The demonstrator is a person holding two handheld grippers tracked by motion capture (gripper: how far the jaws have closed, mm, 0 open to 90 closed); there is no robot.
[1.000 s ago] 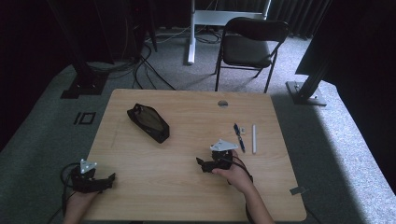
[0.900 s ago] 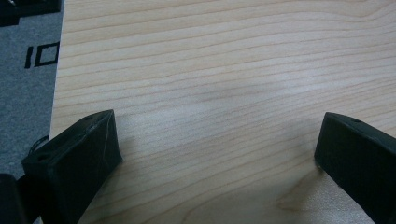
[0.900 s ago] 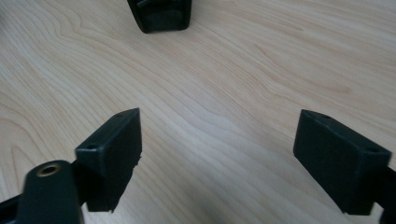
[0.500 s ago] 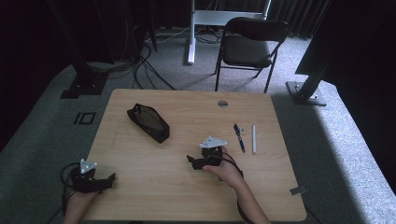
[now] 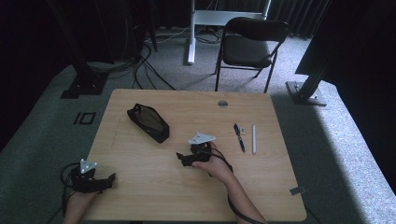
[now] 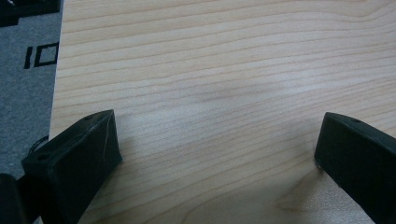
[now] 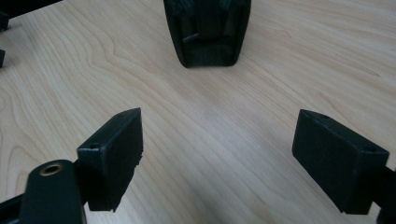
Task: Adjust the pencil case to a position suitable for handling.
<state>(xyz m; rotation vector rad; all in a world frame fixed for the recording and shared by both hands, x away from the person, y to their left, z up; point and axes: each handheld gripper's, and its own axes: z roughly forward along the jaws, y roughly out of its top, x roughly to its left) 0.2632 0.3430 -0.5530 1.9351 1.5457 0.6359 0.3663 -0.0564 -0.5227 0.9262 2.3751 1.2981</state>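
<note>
1. High view: right gripper (image 5: 183,157) is pointing, jaws apart, toward the black pouch (image 5: 148,122) lying up-left on the table (image 5: 140,186). Pen (image 5: 239,136) and white stick (image 5: 254,138) are sitting well clear to the right; nothing is blocking.
2. Left gripper view: left gripper (image 6: 215,154) is idling, jaws wide over bare wood.
3. Right gripper view: pouch (image 7: 208,29) is sitting straight ahead; probably soft and light, so I'm favouring pinching its near end.

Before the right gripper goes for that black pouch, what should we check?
1. Right gripper jaws open: ok, wide apart in its own view.
2. Nothing held in it: ok.
3. Aimed at the pouch: ok, pouch sits ahead between the jaws.
4. Path to the pouch free: ok, bare table between.
5. Left gripper out of the way: ok, at the near left edge.
6. Pouch zip open or shut: cannot tell.
</note>
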